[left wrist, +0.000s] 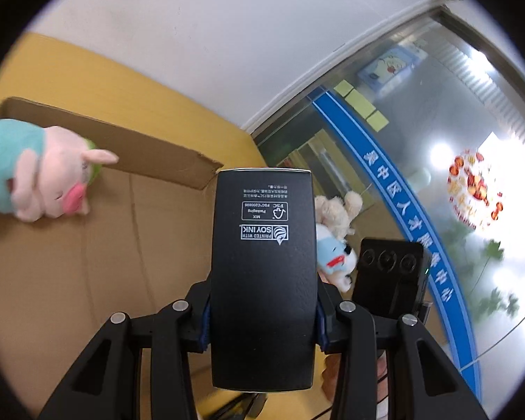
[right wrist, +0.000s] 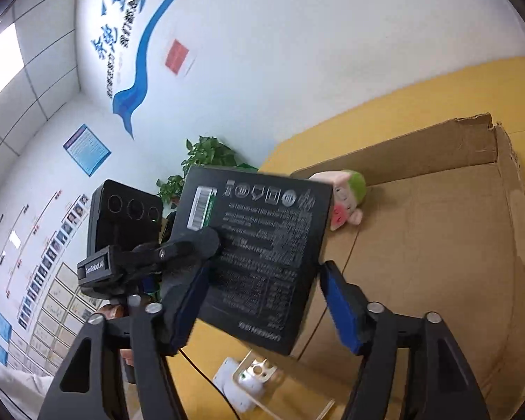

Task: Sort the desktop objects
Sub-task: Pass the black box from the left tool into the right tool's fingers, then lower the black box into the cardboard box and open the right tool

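Note:
My left gripper [left wrist: 262, 311] is shut on a flat black box [left wrist: 262, 273] with white print, gripped by its thin edges and held above the open cardboard box [left wrist: 87, 262]. The same black box [right wrist: 259, 255] shows in the right wrist view with the left gripper [right wrist: 192, 248] clamped on it. My right gripper [right wrist: 262, 308] is open; its blue-padded fingers [right wrist: 343, 311] stand on either side of the black box without touching it. A pink pig plush [left wrist: 49, 175] lies inside the cardboard box [right wrist: 437, 245] against its far wall; it also shows in the right wrist view [right wrist: 346, 199].
A white and blue dog plush [left wrist: 336, 241] hangs close behind the black box. The yellow desk [right wrist: 210, 357] carries a white power strip [right wrist: 241, 385] and a black cable. A potted plant [right wrist: 206, 157] and a glass wall [left wrist: 437, 175] stand beyond the desk.

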The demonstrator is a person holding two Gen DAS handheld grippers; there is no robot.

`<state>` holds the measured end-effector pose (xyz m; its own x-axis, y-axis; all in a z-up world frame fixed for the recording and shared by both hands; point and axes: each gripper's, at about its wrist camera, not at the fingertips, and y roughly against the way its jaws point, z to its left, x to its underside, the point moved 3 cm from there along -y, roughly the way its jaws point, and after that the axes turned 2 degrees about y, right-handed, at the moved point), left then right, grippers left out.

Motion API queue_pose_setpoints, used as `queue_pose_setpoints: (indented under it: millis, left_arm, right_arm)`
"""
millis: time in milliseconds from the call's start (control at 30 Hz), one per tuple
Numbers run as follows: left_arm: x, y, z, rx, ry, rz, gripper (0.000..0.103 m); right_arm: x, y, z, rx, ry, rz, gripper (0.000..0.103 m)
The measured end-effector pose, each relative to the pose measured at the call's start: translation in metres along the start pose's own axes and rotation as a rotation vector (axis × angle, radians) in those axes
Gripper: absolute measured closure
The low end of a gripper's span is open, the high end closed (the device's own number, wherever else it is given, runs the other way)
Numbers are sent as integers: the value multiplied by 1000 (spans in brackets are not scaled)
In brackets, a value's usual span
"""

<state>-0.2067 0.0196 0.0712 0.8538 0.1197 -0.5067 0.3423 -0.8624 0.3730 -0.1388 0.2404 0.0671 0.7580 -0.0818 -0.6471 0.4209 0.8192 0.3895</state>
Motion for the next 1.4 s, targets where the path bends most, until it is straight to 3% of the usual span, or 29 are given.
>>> queue_pose_setpoints:
  millis: [100,200,300,400,467,500,533,633,667,733,867,900,967,1000,1100,1233,1400]
  left_arm:
    - [-16,-17,9,50,46,-2,62]
    - [-30,-29,20,102,90,-7,62]
    - [-42,-30,32,153,135,-25,62]
    - [-49,-36,51,189,199,-13,62]
    - [-49,-40,60,213,233,1,62]
    - [-47,-42,63,256,254,9,62]
    - [-46,-43,63,278,259,11,62]
    - [-42,-40,64,319,268,16,62]
    - [-42,-39,67,319,271,19,62]
    - [-42,-39,72,309,282,20,62]
    - [-43,-38,76,341,288,38,60]
    - [-44,-42,74,337,296,47,57]
    - [-46,-47,79,280,317,58,40]
    - [-47,-47,83,259,330,60,38]
    - [-51,-44,95,222,349,48,38]
    - [-55,-56,109,144,353,83,36]
    - [-67,-80,123,91,392,106,36]
  right_arm:
    - [-10,-13,-11,0,-8,40,10]
    - [-19,-18,-21,40,11,23,8]
    - [-34,-14,-44,-3,-53,-18,27]
    - [-46,-16,-65,-54,-103,-33,38]
    - [-51,-26,-79,-93,-131,2,35]
    - [-52,-31,-88,-116,-164,14,22]
    - [-54,-37,-101,-134,-215,21,1]
    - [-59,-48,-114,-190,-251,16,1]
    - [-59,-50,-113,-212,-239,15,3]
    - [-62,-50,-102,-257,-189,8,41]
    - [-63,-53,-95,-238,-156,28,42]
    - [-64,-52,-94,-237,-151,27,43]
    - [-67,-50,-94,-224,-140,13,50]
    - [-70,-49,-96,-226,-149,0,55]
    - [-72,-48,-105,-216,-170,2,57]
    - [-64,-65,-111,-177,-186,73,57]
    - [-71,-79,-137,-151,-275,69,57]
